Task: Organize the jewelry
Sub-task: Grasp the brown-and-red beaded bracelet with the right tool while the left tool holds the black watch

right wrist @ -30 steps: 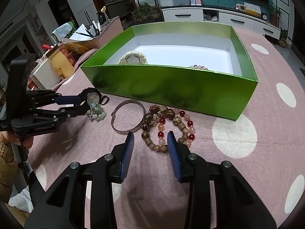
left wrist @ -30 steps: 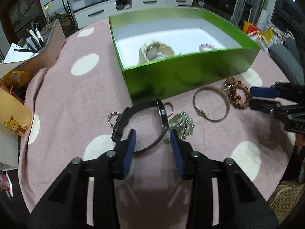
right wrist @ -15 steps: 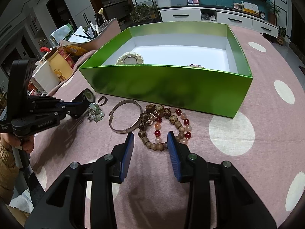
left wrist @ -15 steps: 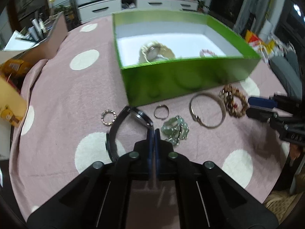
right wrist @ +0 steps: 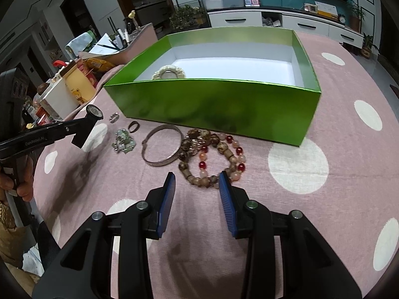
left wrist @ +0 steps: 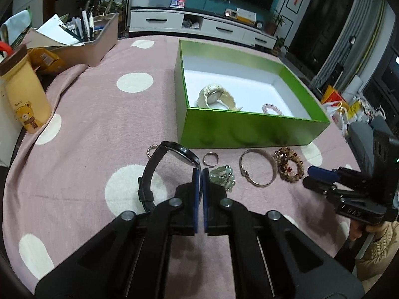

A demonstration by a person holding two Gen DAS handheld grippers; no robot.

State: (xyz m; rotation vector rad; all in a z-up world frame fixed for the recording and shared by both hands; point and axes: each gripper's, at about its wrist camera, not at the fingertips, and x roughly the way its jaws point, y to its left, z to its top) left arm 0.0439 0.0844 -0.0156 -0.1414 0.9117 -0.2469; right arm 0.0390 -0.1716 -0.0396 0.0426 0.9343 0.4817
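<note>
My left gripper [left wrist: 200, 172] is shut on the strap of a black watch [left wrist: 164, 164] and holds it lifted above the pink cloth; the watch face shows in the right wrist view [right wrist: 94, 111]. My right gripper [right wrist: 197, 182] is open and empty, just short of the beaded bracelets [right wrist: 212, 159]. A silver bangle [right wrist: 162, 148], a green bead cluster [right wrist: 123, 140], a small dark ring [right wrist: 134, 126] and a sparkly ring [right wrist: 114, 117] lie in front of the green box [right wrist: 212, 104]. The box holds a cream watch [left wrist: 215, 96] and a pink bead bracelet [left wrist: 271, 109].
A yellow bear cup [left wrist: 26, 99] and a tray of pens and papers [left wrist: 82, 39] stand at the table's left. A white cabinet [left wrist: 199, 26] is behind. Bags [left wrist: 344, 109] lie beyond the right edge.
My left gripper closed on the black watch strap and lifted it off the cloth. My right gripper stayed open and moved slightly closer to the beaded bracelets.
</note>
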